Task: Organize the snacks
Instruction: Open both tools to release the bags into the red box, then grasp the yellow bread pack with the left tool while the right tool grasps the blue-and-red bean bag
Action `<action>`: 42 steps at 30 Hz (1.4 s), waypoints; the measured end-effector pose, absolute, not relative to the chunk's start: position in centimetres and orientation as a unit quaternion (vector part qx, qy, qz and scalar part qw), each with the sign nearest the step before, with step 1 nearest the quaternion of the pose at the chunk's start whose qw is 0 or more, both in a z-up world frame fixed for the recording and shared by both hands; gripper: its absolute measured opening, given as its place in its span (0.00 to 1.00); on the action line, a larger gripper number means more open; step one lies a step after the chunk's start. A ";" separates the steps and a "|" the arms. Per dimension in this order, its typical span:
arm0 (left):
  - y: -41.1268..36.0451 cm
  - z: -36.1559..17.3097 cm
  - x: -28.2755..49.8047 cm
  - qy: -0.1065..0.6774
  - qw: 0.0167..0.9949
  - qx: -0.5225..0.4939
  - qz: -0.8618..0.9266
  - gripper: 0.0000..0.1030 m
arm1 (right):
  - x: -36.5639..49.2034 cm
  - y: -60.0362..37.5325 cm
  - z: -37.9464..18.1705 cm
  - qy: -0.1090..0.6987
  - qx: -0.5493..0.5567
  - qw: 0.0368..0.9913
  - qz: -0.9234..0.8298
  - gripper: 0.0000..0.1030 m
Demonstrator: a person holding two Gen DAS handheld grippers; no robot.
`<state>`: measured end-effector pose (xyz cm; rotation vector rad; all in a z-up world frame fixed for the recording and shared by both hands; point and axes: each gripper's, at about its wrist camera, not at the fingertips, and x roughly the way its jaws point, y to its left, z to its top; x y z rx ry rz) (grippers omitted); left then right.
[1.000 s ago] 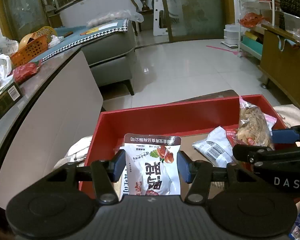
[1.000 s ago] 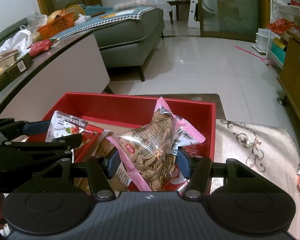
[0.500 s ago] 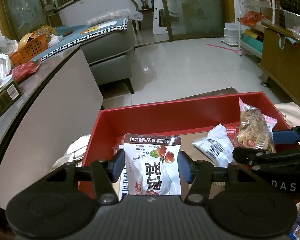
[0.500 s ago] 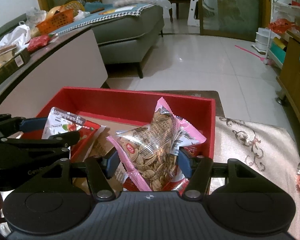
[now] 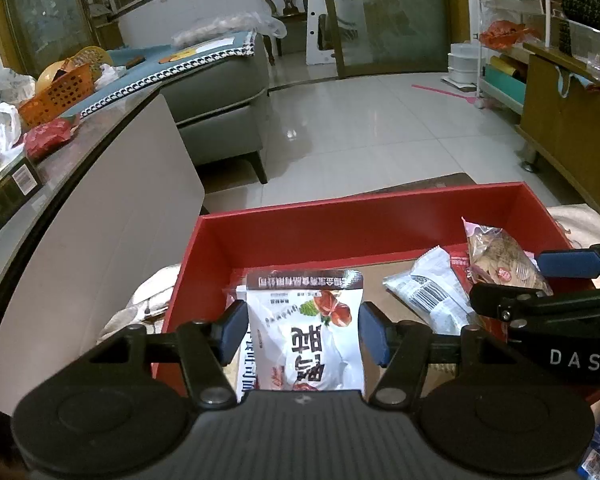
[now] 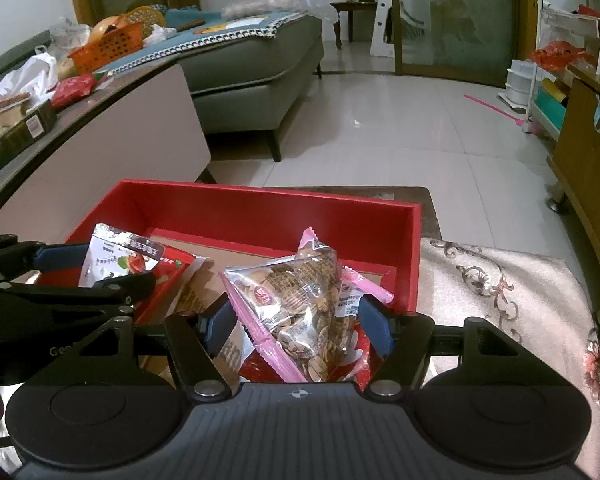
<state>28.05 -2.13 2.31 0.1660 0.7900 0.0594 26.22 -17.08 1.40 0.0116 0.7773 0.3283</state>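
A red open box (image 5: 340,220) sits ahead of both grippers; it also shows in the right wrist view (image 6: 260,208). My left gripper (image 5: 302,334) is shut on a white snack pouch (image 5: 304,336) with dark print, held over the box's left part. My right gripper (image 6: 296,326) is shut on a pink-edged clear bag of seeds (image 6: 300,304), held over the box's right part. The seed bag (image 5: 500,260) and the right gripper's fingers (image 5: 568,264) show at the right of the left wrist view. The white pouch (image 6: 116,256) shows at the left of the right wrist view.
Inside the box lie a white wrapped pack (image 5: 432,292), a red packet (image 6: 168,276) and brown cardboard (image 5: 380,280). A patterned cloth (image 6: 500,292) covers the table right of the box. A long counter (image 5: 80,184) runs on the left. A grey sofa (image 5: 220,92) stands beyond.
Both grippers have drawn back and lifted slightly with their bags, so more of the red box shows. Both grips are unchanged.
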 end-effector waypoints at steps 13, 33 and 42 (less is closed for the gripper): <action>-1.9 4.0 26.8 0.362 0.929 0.075 0.033 0.60 | 25.3 -17.7 2.9 0.359 0.012 0.919 0.160 0.71; 0.5 5.5 19.7 0.385 0.922 0.052 0.011 0.67 | 21.4 -18.4 7.5 0.339 -0.003 0.926 0.169 0.74; 1.3 3.7 15.5 0.450 0.893 0.024 -0.015 0.68 | 17.7 -18.3 6.0 0.377 -0.042 0.905 0.190 0.75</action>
